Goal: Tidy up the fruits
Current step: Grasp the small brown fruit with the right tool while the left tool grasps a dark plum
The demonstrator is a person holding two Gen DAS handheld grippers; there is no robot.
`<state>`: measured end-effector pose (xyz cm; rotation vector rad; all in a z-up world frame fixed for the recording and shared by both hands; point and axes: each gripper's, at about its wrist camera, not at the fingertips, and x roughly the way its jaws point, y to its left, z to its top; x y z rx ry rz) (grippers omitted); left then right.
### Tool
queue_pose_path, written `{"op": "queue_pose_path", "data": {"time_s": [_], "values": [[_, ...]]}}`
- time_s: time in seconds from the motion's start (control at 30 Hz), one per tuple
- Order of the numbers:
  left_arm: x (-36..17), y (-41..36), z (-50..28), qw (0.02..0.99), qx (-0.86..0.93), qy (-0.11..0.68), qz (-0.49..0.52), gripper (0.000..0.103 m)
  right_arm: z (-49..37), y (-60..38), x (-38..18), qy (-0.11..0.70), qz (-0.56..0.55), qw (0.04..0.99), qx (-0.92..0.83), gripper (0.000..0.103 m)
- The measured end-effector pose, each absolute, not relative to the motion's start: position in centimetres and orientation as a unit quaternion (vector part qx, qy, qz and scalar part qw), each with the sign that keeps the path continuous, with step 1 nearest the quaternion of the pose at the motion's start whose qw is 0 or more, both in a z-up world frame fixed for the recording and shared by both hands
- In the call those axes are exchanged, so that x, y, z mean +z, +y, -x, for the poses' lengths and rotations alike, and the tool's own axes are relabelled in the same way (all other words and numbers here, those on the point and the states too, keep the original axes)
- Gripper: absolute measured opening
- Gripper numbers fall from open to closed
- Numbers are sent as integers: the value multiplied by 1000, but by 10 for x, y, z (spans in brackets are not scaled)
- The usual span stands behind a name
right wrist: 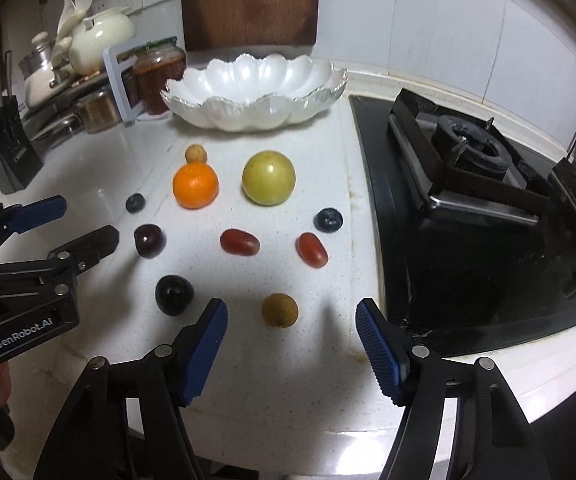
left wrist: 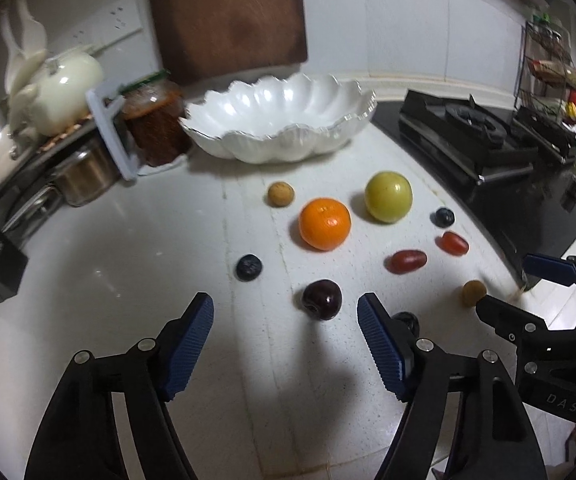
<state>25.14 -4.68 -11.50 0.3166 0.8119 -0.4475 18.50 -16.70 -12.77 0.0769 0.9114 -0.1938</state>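
Note:
White scalloped bowl (left wrist: 248, 148) (right wrist: 248, 118) stands at the back of the counter, nothing visible inside. In front lie an orange (left wrist: 324, 224) (right wrist: 195, 185), a green fruit (left wrist: 388, 197) (right wrist: 268, 177), two red grapes (left wrist: 406, 261), two blueberries (left wrist: 248, 267) and a tan longan (left wrist: 281, 194). My left gripper (left wrist: 286, 304) is open, a dark cherry (left wrist: 321, 299) (right wrist: 149, 241) just ahead between its fingertips, untouched. My right gripper (right wrist: 291, 308) is open around a brown longan (right wrist: 280, 310) (left wrist: 473, 293), pads clear of it. A black grape (right wrist: 174, 294) sits to its left.
Black gas stove (right wrist: 467, 184) (left wrist: 471, 136) borders the fruit on the right. Wooden cutting board (left wrist: 228, 16) leans on the back wall. A sauce jar (left wrist: 156, 120), pots, a cream teapot (left wrist: 68, 88) and a knife block (right wrist: 8, 152) crowd the left. The counter's front edge is close below the grippers.

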Motion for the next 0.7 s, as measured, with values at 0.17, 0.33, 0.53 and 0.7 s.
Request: {"op": "queue_pose_path", "data": {"time_s": [0.17,0.33,0.53,0.7], "values": [[-128,-55,-260,868,-238,406,-159,71,-191,-166,-135,450,-38,888,-92,61],[-135,-57,-268,862,-245,415,-156,67,-197,-168,-139,461,-44,882,-92,57],[-145,-62,-275,851,-254,433,-151,61,-201,-167,-143,469,-50,878,-87,52],[-149,-64,-277,848,-255,442,-142,56,-203,-166,-146,472,-51,876,-85,49]]}}
